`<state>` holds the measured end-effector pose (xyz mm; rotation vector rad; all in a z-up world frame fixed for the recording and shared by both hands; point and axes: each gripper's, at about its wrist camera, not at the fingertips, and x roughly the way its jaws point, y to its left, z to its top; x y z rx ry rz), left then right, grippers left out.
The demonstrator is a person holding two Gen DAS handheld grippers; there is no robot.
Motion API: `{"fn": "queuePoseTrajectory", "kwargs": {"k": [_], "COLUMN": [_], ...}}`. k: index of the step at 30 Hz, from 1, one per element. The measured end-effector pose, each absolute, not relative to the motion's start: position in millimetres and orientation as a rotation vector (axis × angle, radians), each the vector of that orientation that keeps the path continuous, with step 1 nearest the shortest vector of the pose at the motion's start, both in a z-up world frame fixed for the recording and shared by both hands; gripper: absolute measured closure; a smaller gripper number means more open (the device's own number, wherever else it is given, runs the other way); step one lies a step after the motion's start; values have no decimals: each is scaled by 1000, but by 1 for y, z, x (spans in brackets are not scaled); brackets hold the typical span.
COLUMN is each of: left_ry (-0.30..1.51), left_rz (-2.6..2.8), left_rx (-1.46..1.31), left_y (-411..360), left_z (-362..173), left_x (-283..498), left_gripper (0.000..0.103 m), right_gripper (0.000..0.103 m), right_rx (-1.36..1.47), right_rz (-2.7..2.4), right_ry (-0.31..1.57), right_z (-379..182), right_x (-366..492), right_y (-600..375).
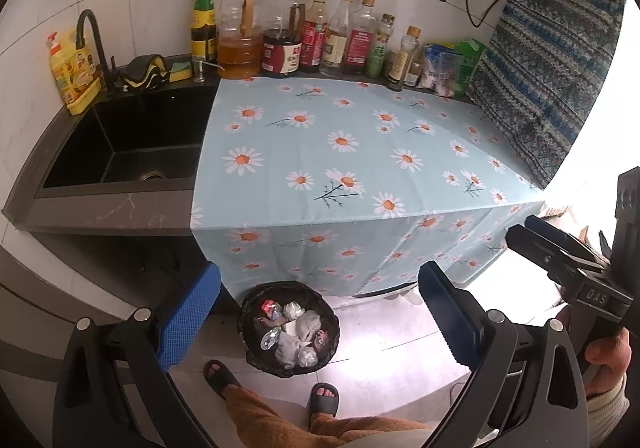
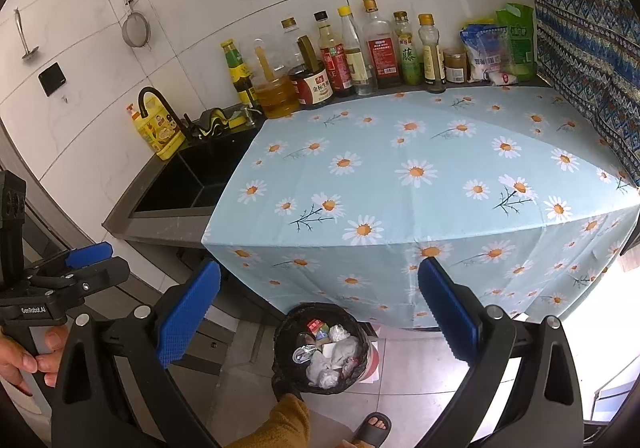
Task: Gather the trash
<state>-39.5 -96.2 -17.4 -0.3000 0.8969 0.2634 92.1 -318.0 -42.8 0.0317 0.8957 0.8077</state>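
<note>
A black-lined trash bin (image 1: 289, 330) stands on the floor in front of the counter, filled with crumpled paper, foil and a small red carton; it also shows in the right wrist view (image 2: 322, 348). My left gripper (image 1: 316, 316) is open and empty, held above the bin. My right gripper (image 2: 320, 312) is open and empty, also above the bin. The right gripper appears at the right edge of the left wrist view (image 1: 560, 248); the left gripper appears at the left edge of the right wrist view (image 2: 80, 268). The daisy-print cloth (image 1: 360, 152) on the counter is bare.
A black sink (image 1: 132, 144) with a faucet lies left of the cloth. Sauce and oil bottles (image 1: 320, 36) line the back wall. A patterned blue cloth (image 1: 552, 68) hangs at the right. The person's sandalled feet (image 1: 272, 380) stand by the bin.
</note>
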Motion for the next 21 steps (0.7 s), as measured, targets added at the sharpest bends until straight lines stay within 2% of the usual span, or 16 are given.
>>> {"fn": "queuePoseTrajectory", "kwargs": {"k": [21], "left_ry": [870], "left_rz": [280], "left_rx": [-298], "left_y": [-94], "left_z": [-18], "left_x": [-33], "left_gripper": [8], "right_gripper": [5], "right_rx": [38], "right_rz": [807], "right_ry": [903], "right_z": [-45], "right_x": [97], "right_y": [-316]}}
